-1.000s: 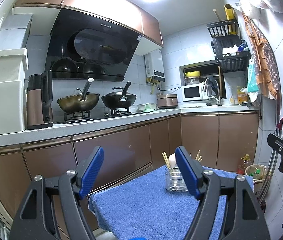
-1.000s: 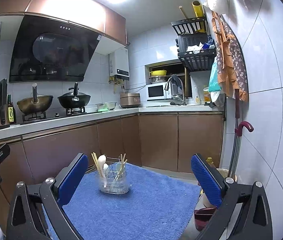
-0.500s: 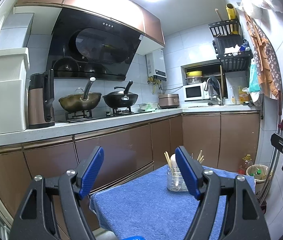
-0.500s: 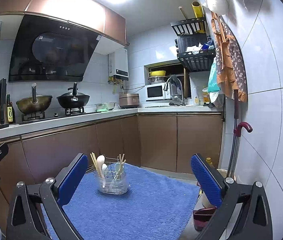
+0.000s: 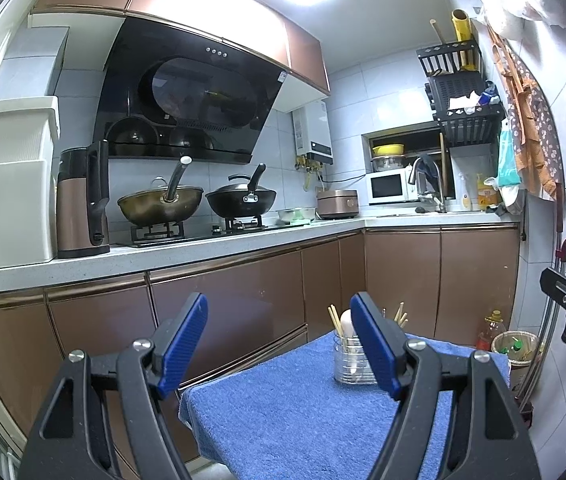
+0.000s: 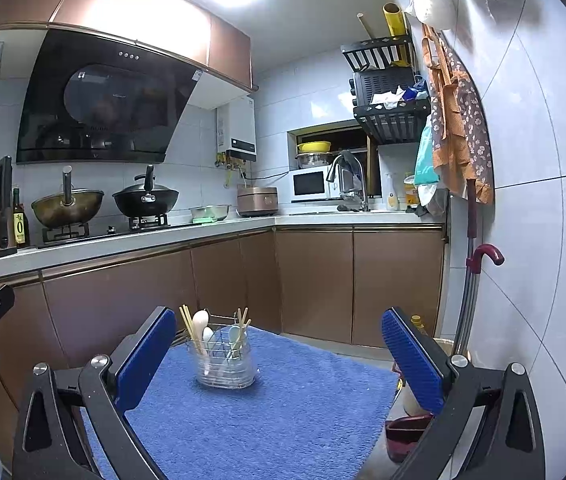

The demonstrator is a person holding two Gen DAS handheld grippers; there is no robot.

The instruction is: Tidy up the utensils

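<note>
A clear utensil holder (image 6: 225,366) with a wire divider stands on a blue towel (image 6: 267,412) covering a small table. It holds wooden chopsticks (image 6: 187,324), a white spoon (image 6: 199,321) and other spoons. It also shows in the left wrist view (image 5: 349,362), partly behind the right finger. My left gripper (image 5: 279,344) is open and empty, raised above the towel's (image 5: 303,420) near side. My right gripper (image 6: 279,354) is open wide and empty, held short of the holder.
A kitchen counter (image 5: 203,246) with two woks, a kettle and a rice cooker runs behind the table. Brown cabinets (image 6: 315,280) stand below it. A tiled wall (image 6: 543,240), a red-handled cane and floor clutter lie to the right.
Both views have drifted slightly; the holder sits a touch lower and nearer in the frames. Both grippers stay open and empty.
</note>
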